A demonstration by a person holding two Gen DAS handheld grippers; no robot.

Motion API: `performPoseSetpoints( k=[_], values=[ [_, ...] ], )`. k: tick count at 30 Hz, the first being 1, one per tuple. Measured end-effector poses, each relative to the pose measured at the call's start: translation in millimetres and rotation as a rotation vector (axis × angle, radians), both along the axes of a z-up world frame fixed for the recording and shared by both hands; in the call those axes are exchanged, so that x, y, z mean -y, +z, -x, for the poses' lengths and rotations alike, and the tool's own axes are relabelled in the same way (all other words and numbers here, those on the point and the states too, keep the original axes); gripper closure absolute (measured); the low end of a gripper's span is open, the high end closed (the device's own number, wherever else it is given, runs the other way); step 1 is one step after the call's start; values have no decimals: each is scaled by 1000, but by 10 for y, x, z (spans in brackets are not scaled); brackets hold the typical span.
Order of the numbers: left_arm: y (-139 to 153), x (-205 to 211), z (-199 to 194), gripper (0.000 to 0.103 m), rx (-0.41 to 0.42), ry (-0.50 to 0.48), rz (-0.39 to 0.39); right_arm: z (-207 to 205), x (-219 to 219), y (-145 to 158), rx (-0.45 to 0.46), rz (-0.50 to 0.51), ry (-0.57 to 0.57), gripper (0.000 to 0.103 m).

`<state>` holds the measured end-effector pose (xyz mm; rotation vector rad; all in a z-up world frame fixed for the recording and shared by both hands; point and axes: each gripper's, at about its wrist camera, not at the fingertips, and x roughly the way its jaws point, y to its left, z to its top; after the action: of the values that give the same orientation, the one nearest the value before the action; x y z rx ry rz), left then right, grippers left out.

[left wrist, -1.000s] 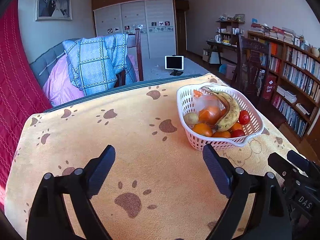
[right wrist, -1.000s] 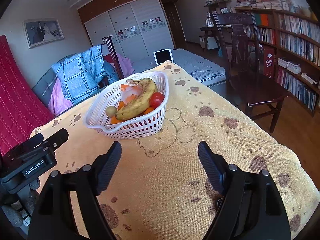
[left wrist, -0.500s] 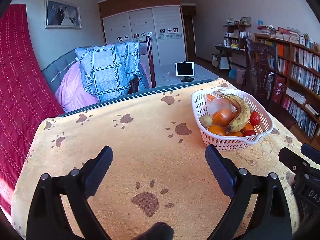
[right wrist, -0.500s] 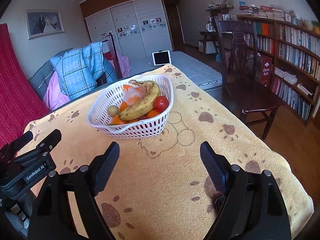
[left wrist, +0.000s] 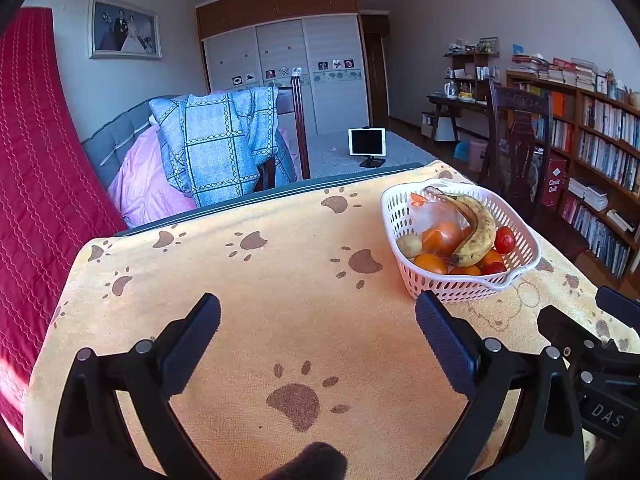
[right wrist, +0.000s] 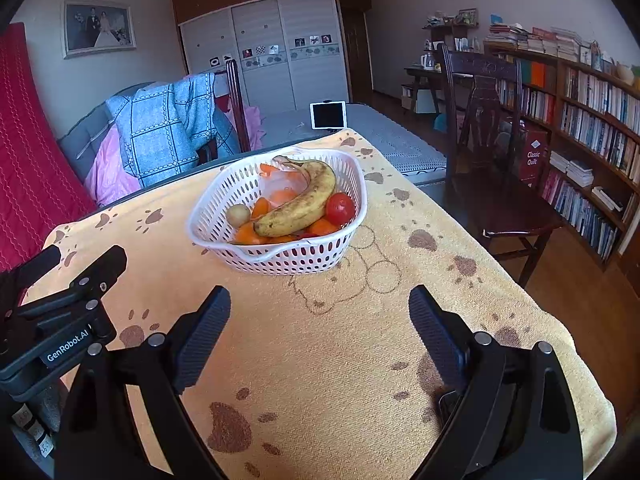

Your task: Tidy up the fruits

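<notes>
Both grippers, left gripper (left wrist: 318, 322) and right gripper (right wrist: 320, 312), at frame bottom, fingers wide apart, empty; all fruit incl. banana (right wrist: 301, 204) inside white basket (right wrist: 280, 258) mid-frame on cloth (right wrist: 360, 360): fits pre-sort or sorted, next move unclear.

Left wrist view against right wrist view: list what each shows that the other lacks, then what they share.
Only the left wrist view shows the open left gripper from behind, with the right device's black body at its right edge. Only the right wrist view shows the open right gripper from behind, the dark wooden chair's seat and the black GenRobot.AI-labelled device. Both show the white perforated plastic basket holding a spotted yellow banana, and the orange paw-print cloth.
</notes>
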<state>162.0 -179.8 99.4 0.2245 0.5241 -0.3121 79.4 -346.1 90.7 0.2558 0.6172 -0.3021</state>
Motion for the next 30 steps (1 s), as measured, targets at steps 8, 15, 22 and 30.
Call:
performPoseSetpoints(
  k=[8,15,22,30],
  values=[
    [13,-4,17,6,1,-4,5,-13,0,28,-15,30,-13,5],
    [6,26,40,6,12,-18,-8,-24,27,67,-17,43,-21,5],
    [-6,61,70,6,27,-25,-27,-59,21,62,-26,56,-16,5],
    [-25,69,61,6,26,-22,-34,-99,-1,30,-38,63,-7,5]
  ],
)
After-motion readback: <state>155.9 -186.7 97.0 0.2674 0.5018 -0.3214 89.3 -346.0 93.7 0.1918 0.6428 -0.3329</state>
